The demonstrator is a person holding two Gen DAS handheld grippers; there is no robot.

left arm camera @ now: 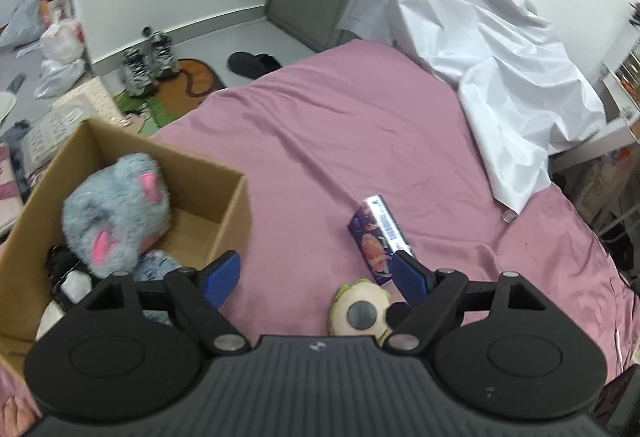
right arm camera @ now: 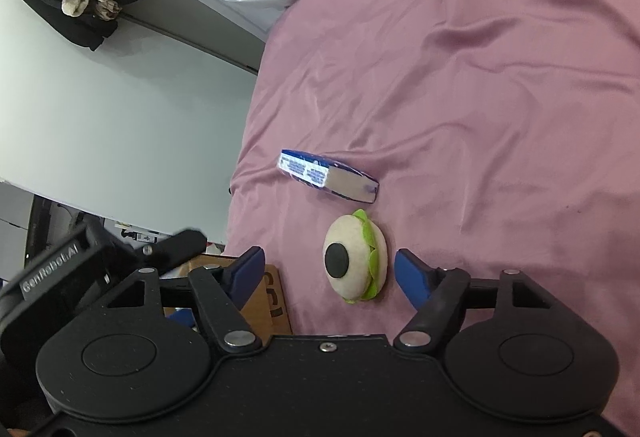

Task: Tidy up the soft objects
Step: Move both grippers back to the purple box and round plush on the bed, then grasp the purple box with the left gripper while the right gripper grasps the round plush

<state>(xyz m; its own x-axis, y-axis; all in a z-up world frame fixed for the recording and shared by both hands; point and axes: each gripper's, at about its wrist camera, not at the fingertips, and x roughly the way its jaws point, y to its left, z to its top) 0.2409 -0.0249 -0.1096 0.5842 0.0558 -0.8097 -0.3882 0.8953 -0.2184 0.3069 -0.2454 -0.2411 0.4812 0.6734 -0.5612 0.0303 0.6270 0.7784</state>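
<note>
A round cream and green plush (right arm camera: pixel 354 257) with a dark disc on its face lies on the pink bed sheet (right arm camera: pixel 500 97). My right gripper (right arm camera: pixel 330 267) is open and straddles it, with a gap on both sides of the toy. The same plush (left arm camera: pixel 360 311) shows low in the left wrist view, close to my right-hand finger (left arm camera: pixel 410 275). My left gripper (left arm camera: pixel 316 273) is open and holds nothing, hovering beside the cardboard box (left arm camera: pixel 228 205). Inside the box sits a grey fluffy plush (left arm camera: pixel 116 213) with pink ears, on top of other soft items.
A blue printed packet (right arm camera: pixel 328 177) lies on the sheet just beyond the plush. A white sheet (left arm camera: pixel 500 57) is heaped at the bed's far side. Shoes (left arm camera: pixel 148 65), bags and mats cover the floor left of the bed. The box corner (right arm camera: pixel 274 293) is near my right gripper's left finger.
</note>
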